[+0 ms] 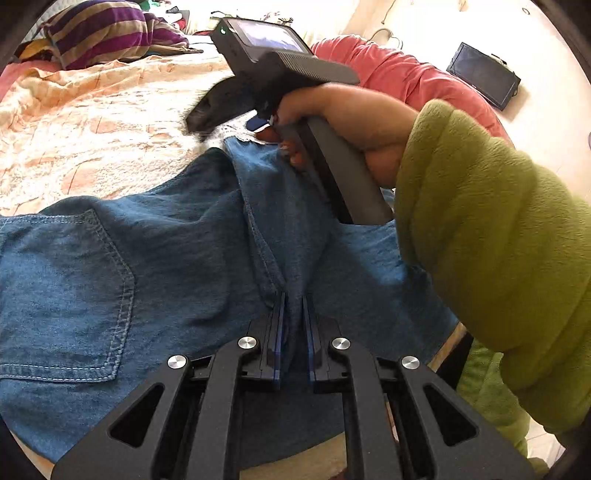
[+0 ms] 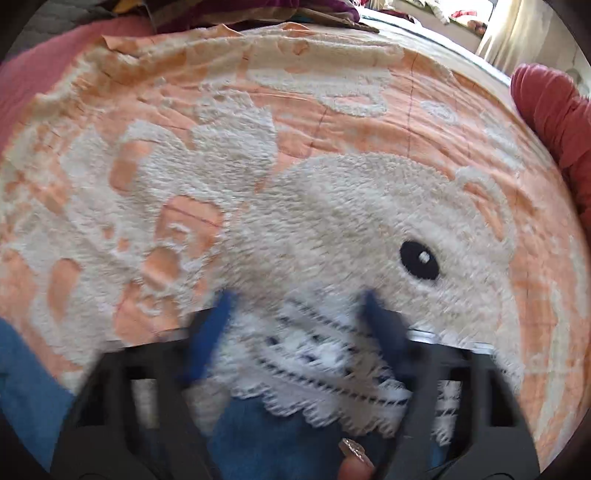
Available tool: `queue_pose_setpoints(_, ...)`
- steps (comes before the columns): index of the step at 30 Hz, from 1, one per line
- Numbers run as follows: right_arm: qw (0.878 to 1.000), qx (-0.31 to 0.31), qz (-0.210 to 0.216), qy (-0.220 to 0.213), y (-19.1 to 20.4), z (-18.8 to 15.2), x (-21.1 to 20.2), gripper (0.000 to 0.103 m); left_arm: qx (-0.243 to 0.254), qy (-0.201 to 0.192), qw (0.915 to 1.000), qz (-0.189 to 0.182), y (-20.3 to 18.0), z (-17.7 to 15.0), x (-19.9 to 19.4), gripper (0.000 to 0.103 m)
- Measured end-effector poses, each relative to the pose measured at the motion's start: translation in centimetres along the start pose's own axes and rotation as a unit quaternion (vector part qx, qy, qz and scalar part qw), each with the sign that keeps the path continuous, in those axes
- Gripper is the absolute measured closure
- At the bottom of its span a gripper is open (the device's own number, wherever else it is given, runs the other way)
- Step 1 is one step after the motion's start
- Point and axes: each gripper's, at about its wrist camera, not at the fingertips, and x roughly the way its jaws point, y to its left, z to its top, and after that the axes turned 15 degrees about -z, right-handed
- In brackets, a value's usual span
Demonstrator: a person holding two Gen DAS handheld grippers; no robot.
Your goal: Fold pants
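Note:
Blue denim pants point(image 1: 147, 258) lie spread on a fleece blanket point(image 1: 92, 122), back pocket up. My left gripper point(image 1: 293, 306) is shut on a raised fold of denim at the centre seam. A hand point(image 1: 354, 122) in a green sleeve point(image 1: 480, 240) holds the other gripper's handle point(image 1: 332, 173), which points down at the far leg end. In the blurred right wrist view, my right gripper point(image 2: 299, 325) stands open, its blue fingers point(image 2: 218, 332) on either side of the leg's white lace hem point(image 2: 314, 369), and the pads are not pressing on it. Denim point(image 2: 258, 443) shows below the lace.
The peach and cream blanket point(image 2: 295, 184) with a bear pattern covers the bed. A red bolster point(image 1: 406, 77) lies along the far right, also seen as the red bolster point(image 2: 554, 118). Striped bedding point(image 1: 110, 33) is piled at the back left. A black flat device point(image 1: 484, 74) lies beyond the bolster.

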Motion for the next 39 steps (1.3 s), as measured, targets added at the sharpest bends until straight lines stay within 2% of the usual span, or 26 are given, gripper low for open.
queue_pose_setpoints(1,1.000,0.004,0.003,-0.003,-0.5,0.0,-0.1,0.083,-0.001,-0.002,1.0000,-0.001,0.1,0.0,-0.2,0.094)
queue_pose_setpoints(2,1.000,0.013,0.010,-0.007,-1.3,-0.1,-0.4,0.096,-0.001,-0.004,1.0000,0.000,0.2,-0.1,-0.4,0.094)
queue_pose_setpoints(5,0.998,0.050,0.032,-0.035,-4.7,-0.9,-2.9,0.098,0.000,-0.012,0.9999,0.006,0.6,0.0,-0.6,0.091)
queue_pose_setpoints(9,0.992,0.094,0.046,-0.072,-10.2,-3.0,-7.1,0.098,0.010,-0.025,0.9994,0.022,0.0,-0.1,-1.4,0.071)
queue_pose_setpoints(16,0.982,0.144,0.064,-0.108,-17.3,-7.8,-12.1,0.098,0.052,-0.036,0.9960,0.063,-0.6,0.4,-1.3,0.069)
queue_pose_setpoints(17,0.981,0.147,0.063,-0.109,-17.8,-8.5,-12.5,0.098,0.060,-0.037,0.9951,0.070,-0.8,0.4,-1.3,0.070)
queue_pose_setpoints(18,0.980,0.151,0.063,-0.112,-18.3,-9.3,-13.1,0.098,0.067,-0.037,0.9942,0.075,-0.9,0.5,-1.1,0.082)
queue_pose_setpoints(19,0.979,0.155,0.063,-0.114,-18.7,-10.1,-13.4,0.098,0.076,-0.039,0.9931,0.080,-1.3,0.6,-1.2,0.100)
queue_pose_setpoints(21,0.978,0.163,0.064,-0.115,-19.3,-11.9,-14.0,0.098,0.087,-0.043,0.9926,0.073,-2.0,0.7,-1.7,0.099)
queue_pose_setpoints(26,0.973,0.192,0.075,-0.103,-20.4,-16.9,-14.9,0.098,0.115,-0.042,0.9901,0.068,-2.7,0.3,-2.8,0.099)
queue_pose_setpoints(32,0.969,0.231,0.081,-0.035,-20.3,-23.3,-12.4,0.097,0.126,-0.003,0.9896,0.069,-2.7,-0.5,-1.0,0.099)
queue_pose_setpoints(35,0.963,0.253,0.093,-0.008,-20.3,-25.6,-11.2,0.093,0.130,0.014,0.9888,0.072,-2.6,-1.1,-0.3,0.099)
queue_pose_setpoints(39,0.957,0.271,0.109,0.000,-20.6,-28.0,-11.3,0.086,0.129,0.021,0.9887,0.072,-2.7,-1.6,0.0,0.099)
